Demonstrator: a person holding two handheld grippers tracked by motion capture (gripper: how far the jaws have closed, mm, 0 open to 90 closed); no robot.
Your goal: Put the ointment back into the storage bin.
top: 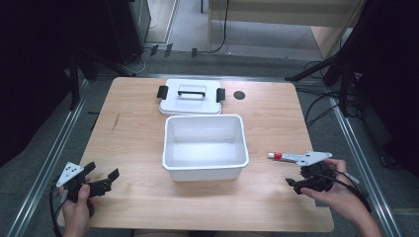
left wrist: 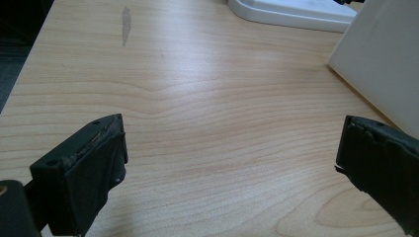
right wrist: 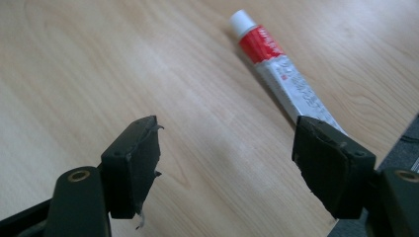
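Left tool (top: 105, 178) at near-left of tabletop (top: 133, 133), jaws spread wide, empty. White bin (top: 205, 146) at centre, open; white lid (top: 190, 97) with black handle flat just beyond, at far side. Red-and-white tube (right wrist: 281, 69) lying right of bin, cap toward bin. Right tool (top: 298, 185) near-right, jaws wide apart, empty, just near of tube.

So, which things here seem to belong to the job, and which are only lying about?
Probably the job, judging from the layout:
- tube near the open right gripper
- white bin
- lid
- open left gripper

Lying about:
- dark round spot on the table
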